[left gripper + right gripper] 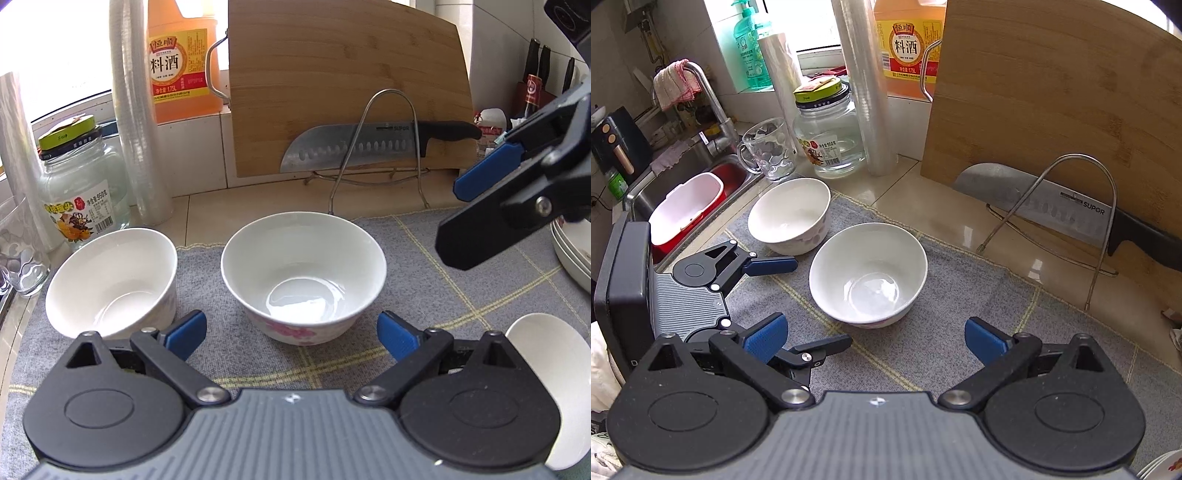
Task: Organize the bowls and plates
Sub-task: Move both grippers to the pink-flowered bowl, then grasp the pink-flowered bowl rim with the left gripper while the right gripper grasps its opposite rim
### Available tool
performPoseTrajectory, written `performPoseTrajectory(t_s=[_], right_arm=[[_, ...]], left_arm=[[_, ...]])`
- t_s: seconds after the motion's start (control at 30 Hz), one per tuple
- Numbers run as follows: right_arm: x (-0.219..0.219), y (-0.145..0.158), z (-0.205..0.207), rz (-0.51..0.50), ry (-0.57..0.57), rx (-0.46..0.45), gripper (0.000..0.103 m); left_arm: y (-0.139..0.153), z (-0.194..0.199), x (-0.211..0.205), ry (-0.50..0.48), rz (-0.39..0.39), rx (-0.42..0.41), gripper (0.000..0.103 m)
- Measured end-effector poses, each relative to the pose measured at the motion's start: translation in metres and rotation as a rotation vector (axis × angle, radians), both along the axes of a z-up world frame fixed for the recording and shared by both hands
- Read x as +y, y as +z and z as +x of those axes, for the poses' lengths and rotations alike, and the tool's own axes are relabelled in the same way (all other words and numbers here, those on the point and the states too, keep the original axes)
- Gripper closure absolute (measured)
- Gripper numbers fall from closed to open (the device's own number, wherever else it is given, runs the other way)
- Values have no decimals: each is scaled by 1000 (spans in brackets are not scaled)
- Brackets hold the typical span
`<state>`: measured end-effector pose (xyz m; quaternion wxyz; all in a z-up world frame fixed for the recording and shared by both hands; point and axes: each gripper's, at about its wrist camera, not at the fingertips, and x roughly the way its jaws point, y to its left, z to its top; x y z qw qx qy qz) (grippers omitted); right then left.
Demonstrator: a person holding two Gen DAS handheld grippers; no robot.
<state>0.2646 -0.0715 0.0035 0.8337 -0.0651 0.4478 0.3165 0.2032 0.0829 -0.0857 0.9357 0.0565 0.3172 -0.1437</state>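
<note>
A white bowl with pink flowers point(303, 273) point(868, 273) stands upright on the grey checked cloth point(424, 295). My left gripper point(291, 332) point(822, 302) is open just in front of it, apart from the rim. A second white bowl point(110, 280) point(790, 214) sits to its left, near the sink. My right gripper point(875, 338) point(454, 218) is open above the cloth to the right of the flowered bowl, holding nothing. Stacked white plates point(572, 251) show at the right edge. Another white dish point(550, 369) lies partly hidden behind my left gripper's body.
Against the back wall lean a wooden cutting board point(347, 85) and a cleaver point(354, 147) on a wire rack point(1071, 221). A glass jar point(81, 184), glass mug point(768, 151), cup stack point(136, 110) and cooking wine bottle point(181, 62) stand left. The sink point(690, 206) lies beyond.
</note>
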Motion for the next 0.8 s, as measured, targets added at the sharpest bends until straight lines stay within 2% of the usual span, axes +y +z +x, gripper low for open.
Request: performPoseTrajectory(t_s=[0.3,0.53,0.8], right_arm=[[16,-14,31,-1,42,46,0],[23,-22,44,0,62,66,0],[31,-29,62,22,74,90,0]], left_arm=[[-5,10,-1,-32,-14,-5,8],[-6,9,1,-45,-37,-5,19],[-6,8,3,-55,-49,-8,20]])
